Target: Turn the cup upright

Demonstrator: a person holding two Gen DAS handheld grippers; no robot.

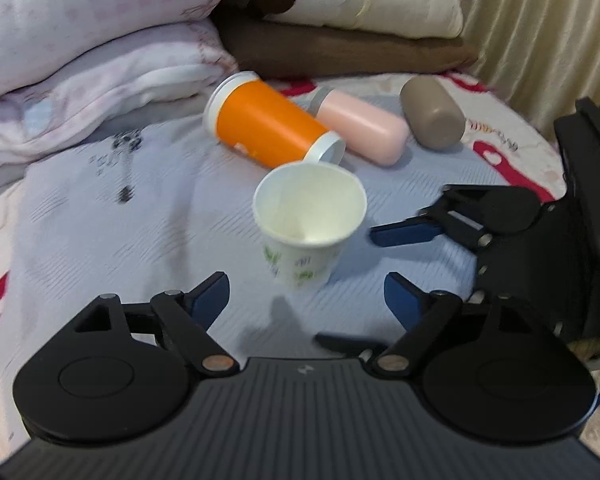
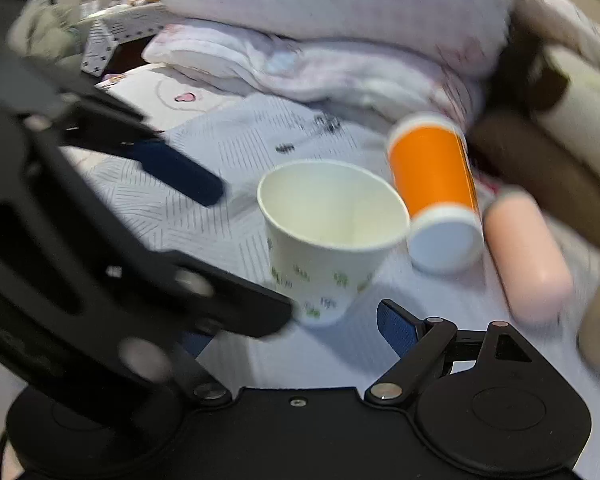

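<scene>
We see the paper cup (image 1: 310, 224) upright on the pale blue bedspread (image 1: 140, 220), ahead of our left gripper (image 1: 306, 300), whose fingers are spread and touch nothing. Our right gripper (image 2: 288, 324) is likewise spread. Only the left view shows the brown cup (image 1: 432, 114).

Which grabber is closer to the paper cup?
Right, narrowly. The right gripper has its open jaws either side of the paper cup, at its base; the left gripper sits just short of it, jaws open.
</scene>
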